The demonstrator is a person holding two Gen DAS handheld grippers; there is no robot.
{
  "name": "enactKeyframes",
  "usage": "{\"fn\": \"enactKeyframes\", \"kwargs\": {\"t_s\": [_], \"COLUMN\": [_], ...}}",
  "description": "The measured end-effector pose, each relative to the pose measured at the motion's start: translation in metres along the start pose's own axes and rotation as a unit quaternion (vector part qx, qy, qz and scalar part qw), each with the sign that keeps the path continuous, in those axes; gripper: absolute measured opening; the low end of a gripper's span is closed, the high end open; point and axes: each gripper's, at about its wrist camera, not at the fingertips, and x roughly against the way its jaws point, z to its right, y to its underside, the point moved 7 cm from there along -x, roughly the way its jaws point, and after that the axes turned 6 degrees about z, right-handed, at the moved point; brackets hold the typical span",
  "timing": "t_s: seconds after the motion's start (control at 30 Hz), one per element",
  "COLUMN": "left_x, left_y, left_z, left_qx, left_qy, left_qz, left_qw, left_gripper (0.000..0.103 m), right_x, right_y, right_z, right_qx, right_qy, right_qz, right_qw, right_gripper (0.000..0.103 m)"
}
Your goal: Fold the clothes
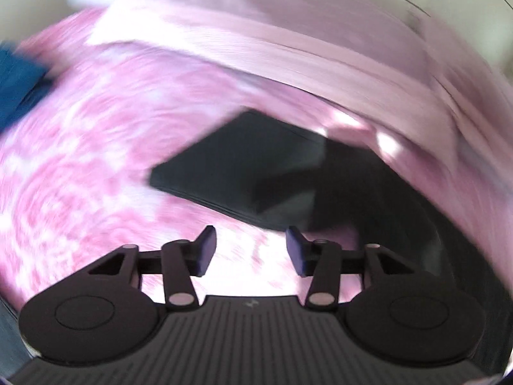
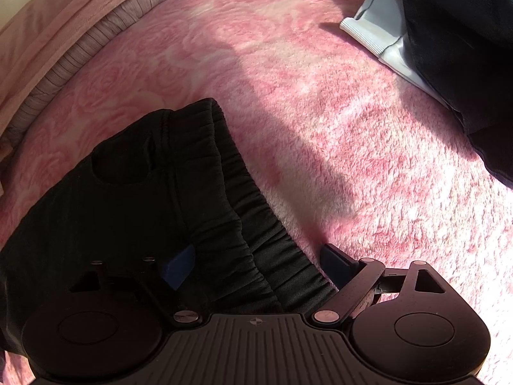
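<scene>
Black shorts with an elastic waistband (image 2: 179, 192) lie on a pink rose-patterned blanket (image 2: 288, 80). My right gripper (image 2: 256, 266) is open, its jaws astride the gathered waistband, which lies between the two blue pads (image 2: 179, 266). In the blurred left wrist view the same black garment (image 1: 256, 166) lies flat ahead on the blanket (image 1: 96, 160). My left gripper (image 1: 250, 250) is open and empty, just short of the garment's near edge.
A dark garment over a white ribbed one (image 2: 378, 32) lies at the right wrist view's upper right. A striped grey cushion edge (image 2: 80, 54) and peach bedding (image 2: 48, 9) run along the left. A pale pink sheet (image 1: 288, 41) and something blue (image 1: 19, 86) lie beyond the left gripper.
</scene>
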Motion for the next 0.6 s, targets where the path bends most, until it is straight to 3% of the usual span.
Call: {"fn": "enactKeyframes", "kwargs": {"t_s": [0.1, 0.2, 0.23, 0.27, 0.3, 0.33, 0.43, 0.5, 0.57, 0.6], "left_x": [-0.029, -0.062, -0.069, -0.071, -0.072, -0.064, -0.031, -0.005, -0.007, -0.018], "left_y": [-0.013, -0.017, -0.018, -0.023, -0.030, -0.044, -0.092, -0.122, -0.133, -0.132], "left_z": [-0.033, -0.058, -0.064, -0.066, -0.067, -0.062, -0.044, -0.032, -0.035, -0.042], "left_qx": [0.099, 0.211, 0.246, 0.261, 0.251, 0.217, 0.088, -0.008, -0.065, -0.085], "left_qy": [-0.021, -0.018, -0.016, -0.015, -0.009, 0.004, 0.048, 0.065, 0.047, 0.023], "left_qz": [-0.002, -0.015, -0.006, 0.009, 0.021, 0.045, 0.135, 0.195, 0.197, 0.178], "left_qw": [0.9948, 0.9771, 0.9691, 0.9651, 0.9678, 0.9752, 0.9858, 0.9786, 0.9771, 0.9801], "left_gripper": [0.049, 0.050, 0.047, 0.026, 0.006, 0.004, 0.004, 0.006, 0.019, 0.023], "right_x": [-0.001, -0.001, -0.002, -0.002, -0.002, -0.003, -0.003, -0.004, -0.004, -0.004], "right_y": [0.002, 0.004, 0.004, 0.005, 0.005, 0.006, 0.007, 0.007, 0.007, 0.007], "right_z": [-0.002, -0.004, -0.005, -0.006, -0.007, -0.008, -0.012, -0.015, -0.018, -0.018], "right_qx": [0.002, 0.006, 0.007, 0.009, 0.010, 0.013, 0.020, 0.024, 0.025, 0.026], "right_qy": [0.005, 0.013, 0.016, 0.019, 0.022, 0.026, 0.042, 0.052, 0.061, 0.064], "right_qz": [0.008, 0.015, 0.018, 0.020, 0.022, 0.024, 0.025, 0.025, 0.025, 0.025], "right_qw": [1.000, 1.000, 1.000, 1.000, 0.999, 0.999, 0.999, 0.998, 0.998, 0.997], "right_gripper": [0.088, 0.088, 0.088, 0.088, 0.088, 0.088, 0.088, 0.088, 0.088, 0.088]}}
